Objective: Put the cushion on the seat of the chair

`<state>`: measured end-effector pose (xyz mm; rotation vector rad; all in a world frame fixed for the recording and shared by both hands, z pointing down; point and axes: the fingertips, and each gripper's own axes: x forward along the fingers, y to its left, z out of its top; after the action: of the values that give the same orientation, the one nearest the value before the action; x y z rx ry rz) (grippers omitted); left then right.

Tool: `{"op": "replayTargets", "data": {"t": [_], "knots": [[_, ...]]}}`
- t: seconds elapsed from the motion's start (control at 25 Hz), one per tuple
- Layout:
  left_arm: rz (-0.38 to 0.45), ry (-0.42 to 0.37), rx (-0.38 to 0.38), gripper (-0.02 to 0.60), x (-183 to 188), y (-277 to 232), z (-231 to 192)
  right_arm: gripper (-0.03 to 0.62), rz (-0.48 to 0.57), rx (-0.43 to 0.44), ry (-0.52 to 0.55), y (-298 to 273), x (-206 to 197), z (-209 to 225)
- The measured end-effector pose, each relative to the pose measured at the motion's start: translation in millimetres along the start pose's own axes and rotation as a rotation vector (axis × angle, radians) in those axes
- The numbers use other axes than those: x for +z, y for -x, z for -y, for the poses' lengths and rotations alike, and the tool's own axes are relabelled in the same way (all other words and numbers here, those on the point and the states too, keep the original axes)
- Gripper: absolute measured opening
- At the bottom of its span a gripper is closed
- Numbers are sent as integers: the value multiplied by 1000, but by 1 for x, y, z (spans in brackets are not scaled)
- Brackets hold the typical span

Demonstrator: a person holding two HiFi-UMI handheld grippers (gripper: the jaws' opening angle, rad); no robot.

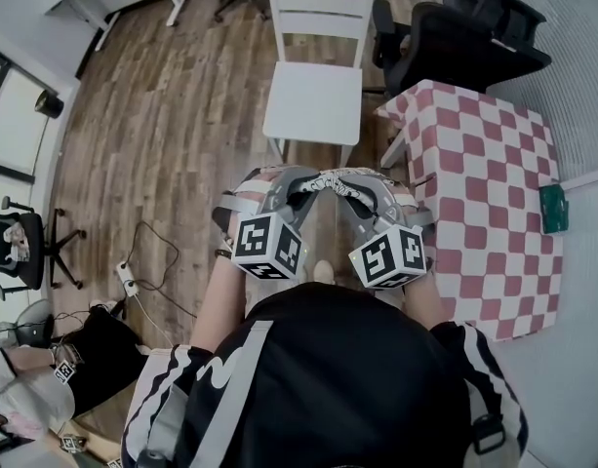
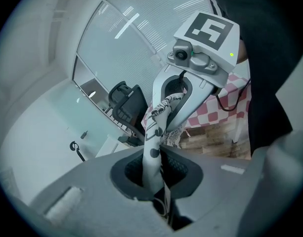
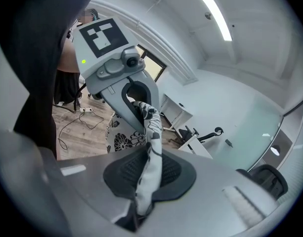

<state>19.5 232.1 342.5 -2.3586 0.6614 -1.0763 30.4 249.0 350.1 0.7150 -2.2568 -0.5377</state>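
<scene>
We hold a black-and-white floral cushion [image 1: 323,179] up between two grippers, short of the white wooden chair [image 1: 313,100], whose bare seat lies at twelve o'clock from it in the head view. There the left gripper [image 1: 303,186] and right gripper [image 1: 343,186] meet almost tip to tip over the fabric, but the pinch itself does not show. The gripper views supply it: each pair of jaws is narrowed onto the cushion's edge, a thin strip of patterned cloth squeezed between ribbed black pads and stretched across to the opposite gripper. The right gripper view alone shows the cushion's flowered body hanging below the left gripper, at eight o'clock from the clamped strip, above the wood floor [image 1: 172,115]. Only the head view takes in the red-and-white checked table [image 1: 484,193] at three o'clock from the grippers, the black office chairs [image 1: 455,32] at one o'clock, and a power strip [image 1: 129,279] at eight o'clock.
</scene>
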Motion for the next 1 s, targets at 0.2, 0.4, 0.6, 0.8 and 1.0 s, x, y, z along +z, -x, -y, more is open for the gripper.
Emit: {"op": "replayTargets", "data": {"t": [0.2,0.4,0.6,0.8,1.0], "knots": [[-12,1,3,17,-2,-3,0,12,6,14,-3,-3,-2,-2],[-24,3,9,17,1,-6,3,12,18,33,-1,0,-7,-7],[-42,25,16,17,-2,-8,11,12,23,53,6,0,-11,-12],[-43,33,19,17,-2,-12,8,12,22,56,6,-2,-13,-7],[-33,9,22,17,-2,-21,-3,12,32,48,-18,-8,-15,4]]}}
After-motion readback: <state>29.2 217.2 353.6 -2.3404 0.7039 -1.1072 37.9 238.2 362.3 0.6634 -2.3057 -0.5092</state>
